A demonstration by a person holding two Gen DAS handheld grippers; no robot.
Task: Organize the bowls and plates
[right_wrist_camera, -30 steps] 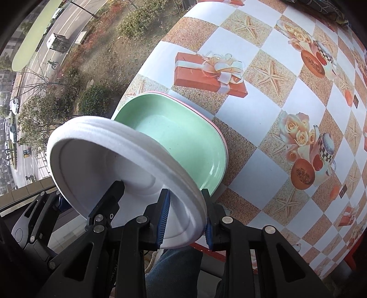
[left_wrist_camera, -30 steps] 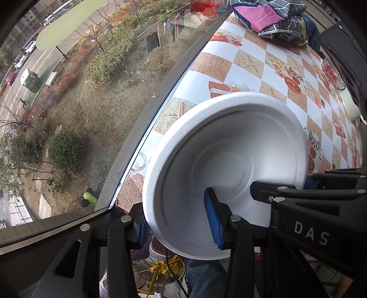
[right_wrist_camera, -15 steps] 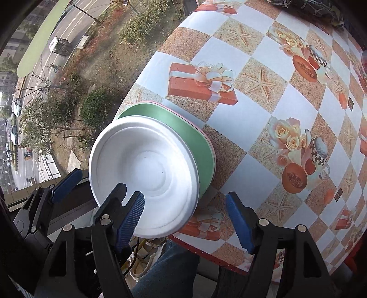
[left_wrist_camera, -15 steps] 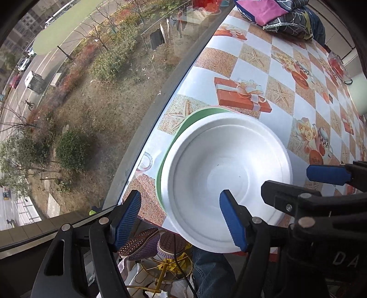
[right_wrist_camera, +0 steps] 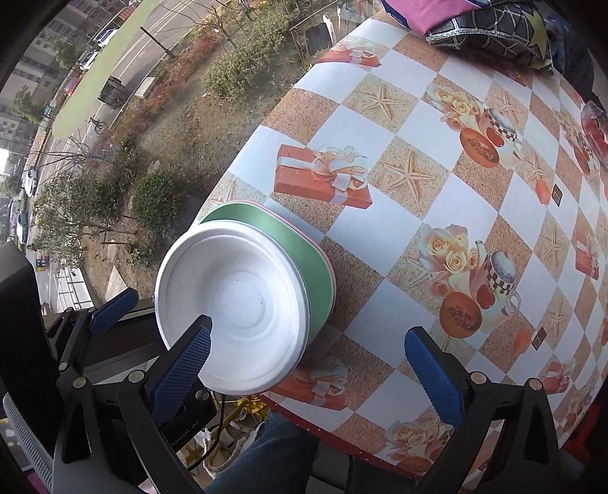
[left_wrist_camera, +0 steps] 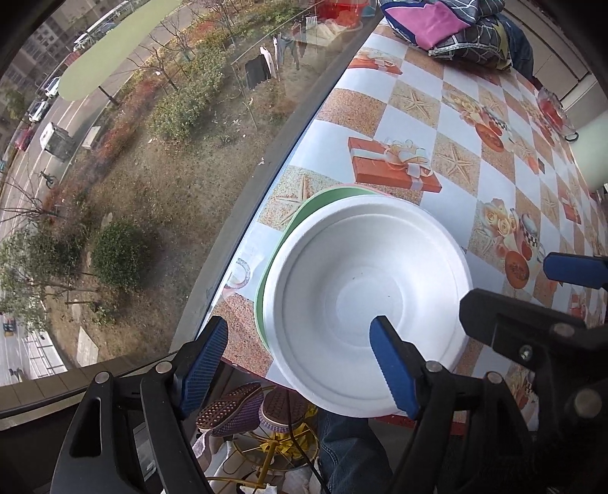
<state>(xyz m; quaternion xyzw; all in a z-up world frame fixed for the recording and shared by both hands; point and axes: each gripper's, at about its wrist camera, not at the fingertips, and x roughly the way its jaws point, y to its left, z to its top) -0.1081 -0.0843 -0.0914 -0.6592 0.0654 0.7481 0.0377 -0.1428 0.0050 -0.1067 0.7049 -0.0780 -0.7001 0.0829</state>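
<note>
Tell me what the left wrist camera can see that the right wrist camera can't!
Only the left wrist view shows the shoes under the table edge and the clothes hanging on a line outside.

Only the right wrist view shows the second gift-box print at the table's near edge, just past the bowl.

Both show the white bowl sitting in the green plate, the checkered tablecloth, the folded cloth pile at the far end, and both grippers open, left gripper and right gripper, holding nothing.
</note>
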